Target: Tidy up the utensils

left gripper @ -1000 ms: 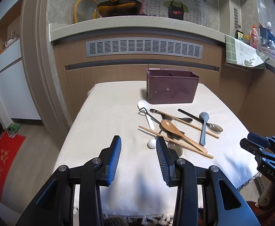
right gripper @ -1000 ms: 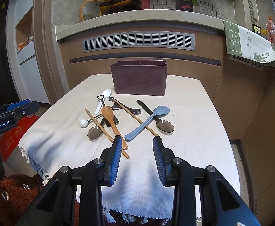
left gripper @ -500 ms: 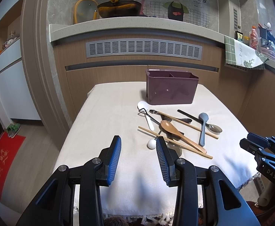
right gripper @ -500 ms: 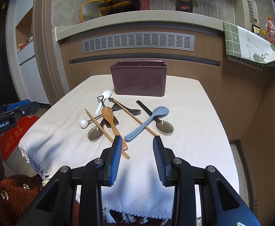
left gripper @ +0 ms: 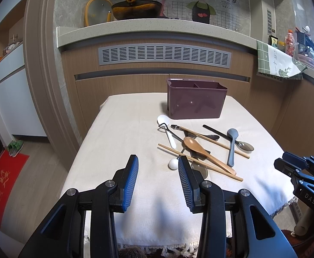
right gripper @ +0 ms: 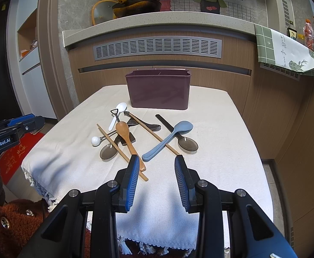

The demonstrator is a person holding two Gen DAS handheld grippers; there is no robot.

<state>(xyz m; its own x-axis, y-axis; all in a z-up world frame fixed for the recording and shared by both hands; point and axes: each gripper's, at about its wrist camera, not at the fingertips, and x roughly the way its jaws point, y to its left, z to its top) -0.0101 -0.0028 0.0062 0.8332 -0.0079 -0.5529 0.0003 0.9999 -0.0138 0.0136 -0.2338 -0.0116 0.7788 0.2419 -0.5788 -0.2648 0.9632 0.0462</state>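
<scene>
We hold our left gripper (left gripper: 158, 166) and right gripper (right gripper: 157, 164) open and empty above the cream tablecloth (right gripper: 217, 142), the jumbled utensils (right gripper: 146, 133) lying before the maroon plastic caddy (right gripper: 159, 89).

Both wrist cameras look forward and slightly downward from the near edge of the bench (left gripper: 122, 129) toward the purple caddy (left gripper: 196, 101) at its far side. The left view stands left of the caddy, the right view almost straight before it (right gripper: 159, 92). The 2 views share caddy, scattered utensils and kitchen counter (right gripper: 157, 21).
</scene>
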